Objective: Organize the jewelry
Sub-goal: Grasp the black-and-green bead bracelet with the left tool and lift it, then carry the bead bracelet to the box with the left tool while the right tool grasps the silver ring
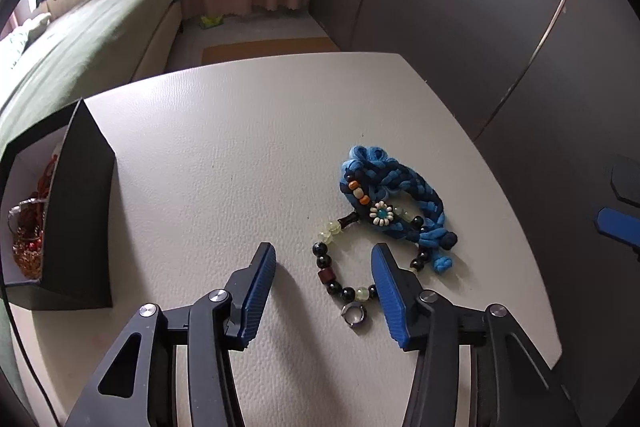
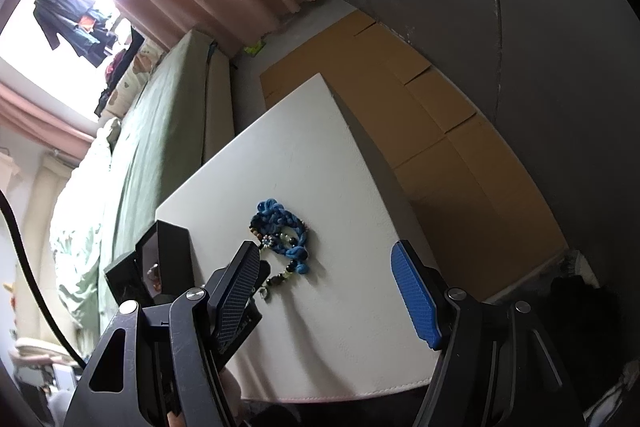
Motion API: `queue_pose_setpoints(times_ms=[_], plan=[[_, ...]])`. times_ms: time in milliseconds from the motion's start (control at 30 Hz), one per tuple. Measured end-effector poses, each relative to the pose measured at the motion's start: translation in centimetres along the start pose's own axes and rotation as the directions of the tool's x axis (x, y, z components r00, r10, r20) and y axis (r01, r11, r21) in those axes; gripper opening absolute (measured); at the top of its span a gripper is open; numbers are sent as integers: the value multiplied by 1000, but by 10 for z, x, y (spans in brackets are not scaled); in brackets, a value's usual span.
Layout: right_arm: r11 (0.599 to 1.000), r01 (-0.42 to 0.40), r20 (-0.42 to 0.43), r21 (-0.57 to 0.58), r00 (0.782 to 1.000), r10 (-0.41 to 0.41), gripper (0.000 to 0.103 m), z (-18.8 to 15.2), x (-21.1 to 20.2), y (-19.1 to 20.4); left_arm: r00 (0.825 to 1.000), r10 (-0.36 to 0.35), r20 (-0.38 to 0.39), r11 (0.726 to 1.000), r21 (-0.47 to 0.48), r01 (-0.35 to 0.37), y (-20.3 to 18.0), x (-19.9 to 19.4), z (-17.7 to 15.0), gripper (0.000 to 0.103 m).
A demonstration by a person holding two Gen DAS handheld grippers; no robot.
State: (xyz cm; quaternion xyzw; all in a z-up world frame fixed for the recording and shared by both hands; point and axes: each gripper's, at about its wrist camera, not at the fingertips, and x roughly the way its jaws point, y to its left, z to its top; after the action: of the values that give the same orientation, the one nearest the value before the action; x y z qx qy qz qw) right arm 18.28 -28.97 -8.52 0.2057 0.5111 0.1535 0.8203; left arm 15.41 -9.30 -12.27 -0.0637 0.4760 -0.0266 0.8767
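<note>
Left gripper [image 1: 323, 259] is spread wide and holding nothing, low over the white leather-textured bench [image 1: 224, 155]. The black-and-pale-green beaded bracelet [image 1: 340, 283] lies between its fingers, touching the blue braided fabric bracelet [image 1: 404, 195] at 1 o'clock. Plenty of bare surface before the far edge. The open black cardboard box [image 1: 80, 211] at 9 o'clock holds red and gold jewelry [image 1: 28, 227]. Right gripper [image 2: 326, 255] is wide open too, empty, back by the near edge.

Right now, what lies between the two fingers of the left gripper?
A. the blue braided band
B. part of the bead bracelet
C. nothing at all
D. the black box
B: in the left wrist view the open left gripper has the near part of the bead bracelet between its fingers, on the table; the braided band lies farther off and the box is off to the left.
</note>
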Motion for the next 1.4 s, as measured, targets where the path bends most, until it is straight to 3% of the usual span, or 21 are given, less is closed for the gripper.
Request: queue_pose_setpoints(times_ms=[33, 100, 167, 267, 633, 867, 1000, 1167, 1400], plan=[[1000, 6, -1, -5, 1000, -6, 69, 0, 1, 1, 1000, 14, -2, 1000, 12, -14, -1, 1, 1, 45], [1000, 17, -3, -14, 1000, -17, 69, -1, 2, 4, 998, 61, -5, 997, 43, -60, -1, 1, 1, 16], [1000, 18, -7, -21, 1000, -19, 69, -2, 4, 7, 999, 37, -18, 998, 41, -36, 2, -2, -1, 8], [999, 32, -7, -38, 999, -32, 69, -4, 6, 12, 1000, -4, -28, 1000, 15, 5, 9, -7, -2, 8], [995, 30, -53, -100, 998, -36, 69, -17, 28, 34, 984, -154, 88, 980, -111, 163, 34, -62, 11, 8], [988, -6, -94, -154, 995, -9, 68, -31, 48, 57, 976, -167, 143, 963, -189, 192, 65, -87, 17, 7], [975, 6, -120, -221, 992, -33, 54, -40, 64, 76, 972, -163, 168, 956, -218, 198, 83, -98, 18, 7], [939, 82, -117, -334, 985, -127, 39, -56, 82, 101, 969, -153, 194, 946, -254, 200, 106, -112, 21, 7], [873, 182, -86, -453, 965, -246, 34, -72, 99, 122, 966, -135, 221, 941, -278, 195, 128, -130, 18, 7]])
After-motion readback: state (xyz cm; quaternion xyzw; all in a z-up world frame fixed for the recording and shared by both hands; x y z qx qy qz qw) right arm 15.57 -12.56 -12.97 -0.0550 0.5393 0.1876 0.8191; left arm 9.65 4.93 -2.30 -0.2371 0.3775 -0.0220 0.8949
